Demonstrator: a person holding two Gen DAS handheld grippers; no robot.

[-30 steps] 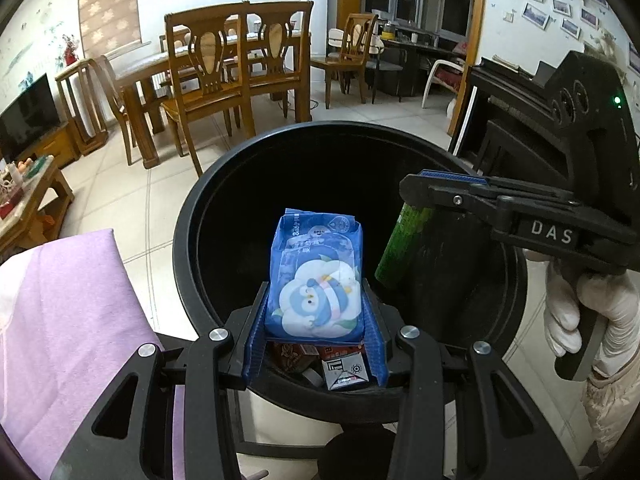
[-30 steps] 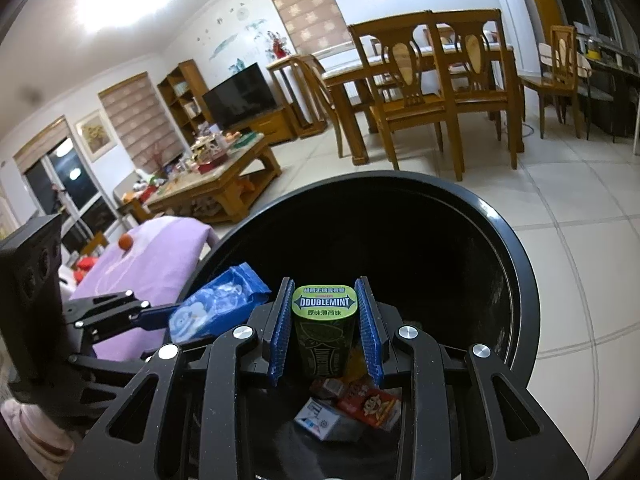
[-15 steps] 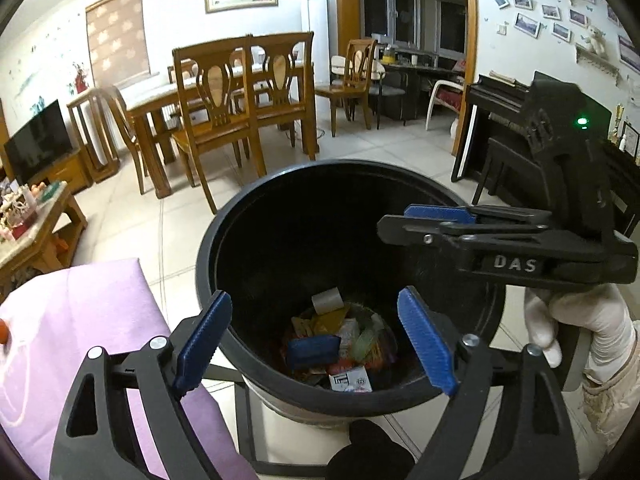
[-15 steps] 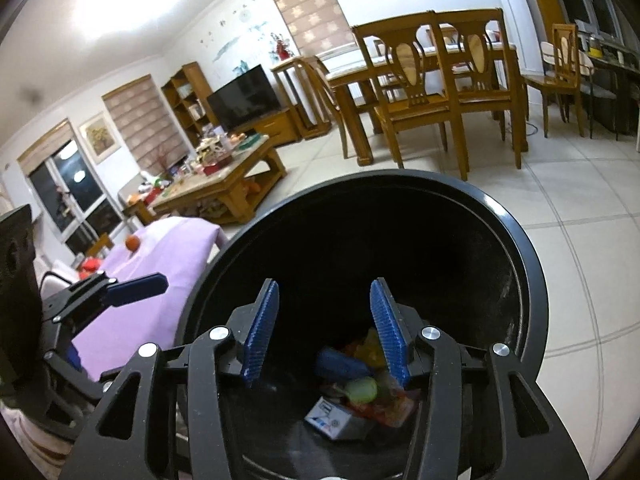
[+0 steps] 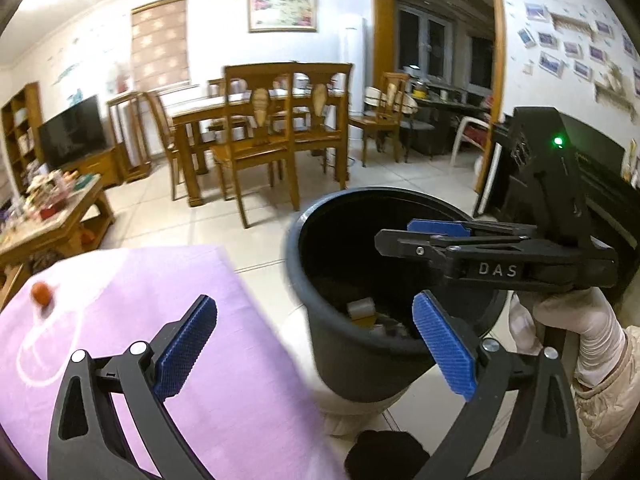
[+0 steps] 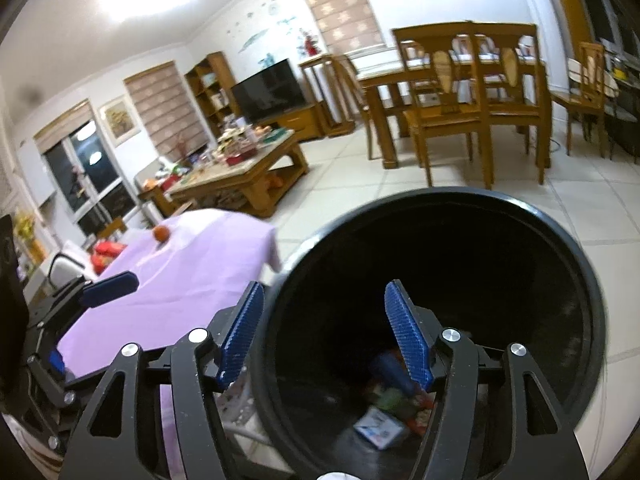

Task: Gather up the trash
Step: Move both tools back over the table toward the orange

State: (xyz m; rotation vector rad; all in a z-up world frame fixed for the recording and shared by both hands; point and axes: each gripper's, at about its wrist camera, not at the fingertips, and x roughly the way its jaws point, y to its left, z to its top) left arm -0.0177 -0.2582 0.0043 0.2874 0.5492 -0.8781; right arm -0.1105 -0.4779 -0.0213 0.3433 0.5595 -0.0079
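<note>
Both packets seen clamped a second ago, the blue tissue pack and the green gum tin, now lie among the litter (image 6: 384,408) in the round black plastic bin (image 5: 352,356). The left gripper (image 5: 316,344) has just been opening and stands fully spread, empty, the bin ahead to its right. The right gripper (image 6: 324,332), also just opening, stands part-spread and empty, straddling the bin rim.

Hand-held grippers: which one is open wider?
The left hand-held gripper: its blue pads stand far apart beside the black trash bin, while the right hand-held gripper shows a narrower gap.
</note>
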